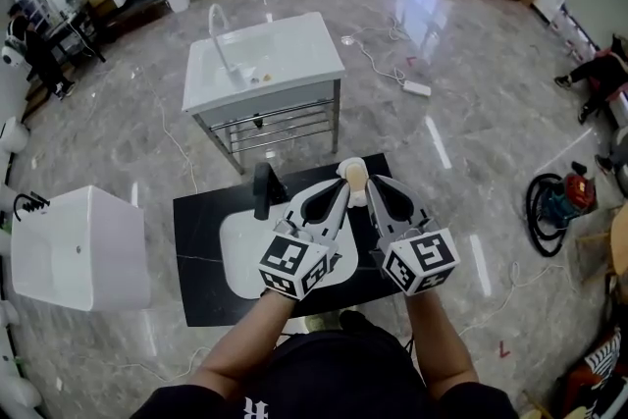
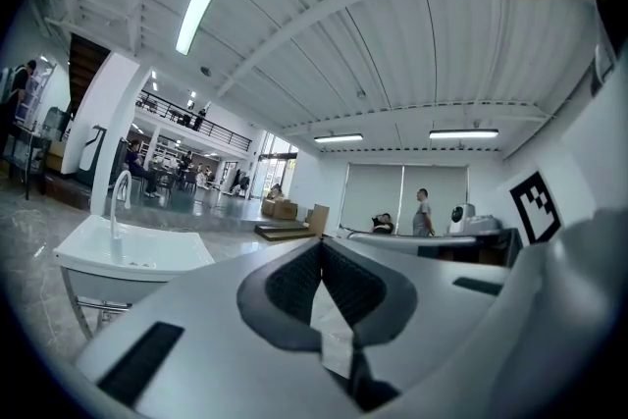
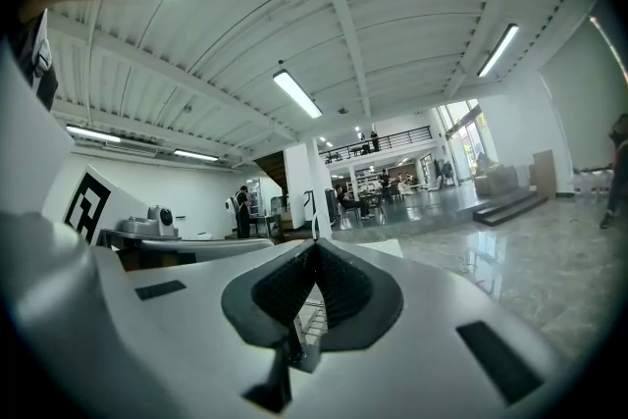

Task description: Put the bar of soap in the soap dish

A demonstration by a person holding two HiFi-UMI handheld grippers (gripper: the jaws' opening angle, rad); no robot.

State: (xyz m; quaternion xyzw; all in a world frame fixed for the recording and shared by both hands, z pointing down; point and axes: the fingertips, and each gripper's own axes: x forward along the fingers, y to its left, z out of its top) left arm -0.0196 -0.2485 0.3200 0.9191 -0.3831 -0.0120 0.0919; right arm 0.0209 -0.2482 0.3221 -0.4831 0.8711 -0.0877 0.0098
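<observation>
A cream bar of soap (image 1: 354, 175) lies at the far edge of the black counter (image 1: 196, 255); a dish under it cannot be made out. Both grippers are held up level over the counter, side by side, their tips either side of the soap in the head view. My left gripper (image 1: 342, 184) is shut with nothing between its pads, and in the left gripper view the left gripper (image 2: 321, 246) points across the hall. My right gripper (image 1: 373, 182) is shut and empty too, and the right gripper (image 3: 314, 245) also faces across the hall.
The counter holds a white basin (image 1: 238, 260) and a black tap (image 1: 263, 191). Beyond it stands a white washstand (image 1: 267, 64) with a tall white tap. A white tub (image 1: 83, 245) sits on the floor at the left, a red vacuum cleaner (image 1: 561, 203) at the right.
</observation>
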